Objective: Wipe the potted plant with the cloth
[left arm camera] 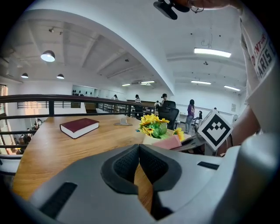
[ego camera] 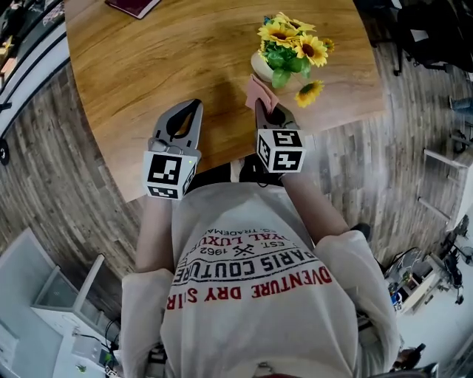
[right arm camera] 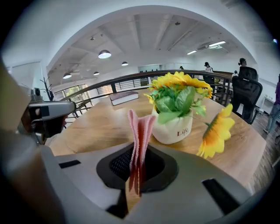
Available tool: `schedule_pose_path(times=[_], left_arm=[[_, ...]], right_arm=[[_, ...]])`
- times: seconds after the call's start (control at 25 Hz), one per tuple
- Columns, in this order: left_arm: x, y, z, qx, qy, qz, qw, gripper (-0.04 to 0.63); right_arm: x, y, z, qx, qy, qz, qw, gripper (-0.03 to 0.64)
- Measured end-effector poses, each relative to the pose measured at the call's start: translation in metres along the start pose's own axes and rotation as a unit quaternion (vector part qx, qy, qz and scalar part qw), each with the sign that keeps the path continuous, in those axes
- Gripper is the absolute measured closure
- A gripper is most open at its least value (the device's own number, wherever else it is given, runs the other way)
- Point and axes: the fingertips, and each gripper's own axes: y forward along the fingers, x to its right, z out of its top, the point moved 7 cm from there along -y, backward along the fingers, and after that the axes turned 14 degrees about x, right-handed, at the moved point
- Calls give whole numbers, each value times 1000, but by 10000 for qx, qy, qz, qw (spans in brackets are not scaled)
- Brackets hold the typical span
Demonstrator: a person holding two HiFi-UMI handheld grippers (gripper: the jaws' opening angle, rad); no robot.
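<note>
The cloth (right arm camera: 139, 127) is grasped in the right claw (right arm camera: 136, 148), the potted plant (right arm camera: 174, 127) at one o'clock; the left claw (left arm camera: 139, 145) is clenched empty.

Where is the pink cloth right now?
In the head view, the pink cloth is pinched in the right gripper, just below the potted plant, over the right side of the wooden table.

I count two grippers on screen: left gripper (ego camera: 195, 104), right gripper (ego camera: 261, 104). One table (ego camera: 162, 52). One potted plant (ego camera: 284, 59). One cloth (ego camera: 260, 90), pink. One book (ego camera: 131, 6), dark red. The plant's blooms crowd together, so I can't count those.
</note>
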Motion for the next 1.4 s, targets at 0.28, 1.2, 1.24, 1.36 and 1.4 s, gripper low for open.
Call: schedule_pose_path(times=[0.28, 1.2, 1.24, 1.36, 1.4], left_arm=[[14, 8, 15, 84, -48, -101, 9999, 578], [82, 164, -60, -418, 667, -685, 9945, 93], [79, 169, -63, -458, 738, -708, 9937, 83], [73, 184, -72, -527, 859, -899, 9908, 73], [72, 188, -75, -557, 892, -996, 9895, 71]], right_arm=[[0, -1, 74, 693, -515, 915, 9920, 583], [179, 22, 196, 1771, -1349, 2633, 9387, 583], [185, 26, 195, 1775, -1362, 2658, 9377, 583], [199, 38, 191, 1738, -1331, 2638, 9394, 583], [202, 42, 189, 1717, -1308, 2623, 9405, 583]])
